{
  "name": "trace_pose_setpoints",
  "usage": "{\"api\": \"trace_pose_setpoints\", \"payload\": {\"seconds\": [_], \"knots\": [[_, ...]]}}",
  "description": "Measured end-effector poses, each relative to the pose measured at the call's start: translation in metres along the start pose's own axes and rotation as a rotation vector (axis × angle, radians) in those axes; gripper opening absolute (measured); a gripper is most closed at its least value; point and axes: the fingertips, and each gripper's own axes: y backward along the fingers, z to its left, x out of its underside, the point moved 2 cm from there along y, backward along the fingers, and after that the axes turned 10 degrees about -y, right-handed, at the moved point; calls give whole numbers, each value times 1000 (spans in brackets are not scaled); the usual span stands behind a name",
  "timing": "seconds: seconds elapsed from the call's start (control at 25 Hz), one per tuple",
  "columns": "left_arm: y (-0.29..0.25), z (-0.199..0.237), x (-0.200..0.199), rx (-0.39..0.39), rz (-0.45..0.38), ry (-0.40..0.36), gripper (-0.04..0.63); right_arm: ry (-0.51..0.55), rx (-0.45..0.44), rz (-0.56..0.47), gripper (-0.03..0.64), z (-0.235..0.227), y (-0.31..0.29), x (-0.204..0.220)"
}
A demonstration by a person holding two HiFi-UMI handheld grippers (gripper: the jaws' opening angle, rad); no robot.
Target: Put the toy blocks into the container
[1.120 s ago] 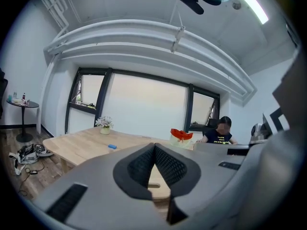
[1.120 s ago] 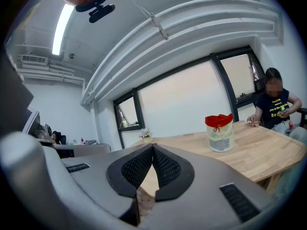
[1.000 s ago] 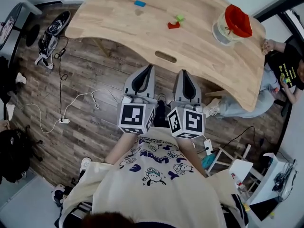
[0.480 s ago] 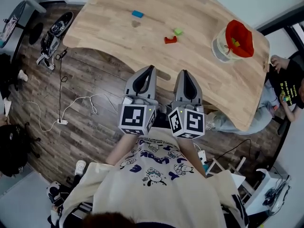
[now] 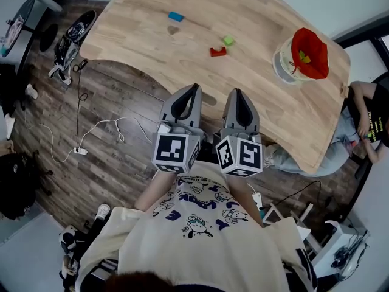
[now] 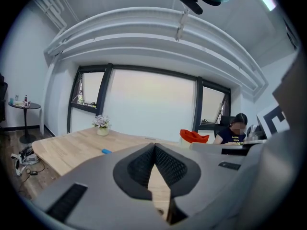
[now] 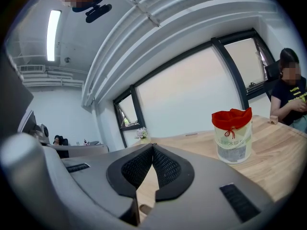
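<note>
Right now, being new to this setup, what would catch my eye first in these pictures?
The white tub with a bright red cloth liner stands out at the pale wooden table's right end. Left of it lie a small red block, a green block and a blue block. The left gripper and right gripper, both shut, point toward the table.

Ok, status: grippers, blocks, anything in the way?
Left hand-held gripper shut, empty; right hand-held gripper shut, empty. Blue block, red block, green block loose on table, outside container. No obstruction seen between them.
</note>
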Motion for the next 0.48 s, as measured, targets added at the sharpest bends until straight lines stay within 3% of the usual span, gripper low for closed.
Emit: {"api": "trace_pose_setpoints", "payload": {"seconds": [0.48], "knots": [[-17,12,8,-5,30,21,31,2,18,35,17,-5,-19,8]]}}
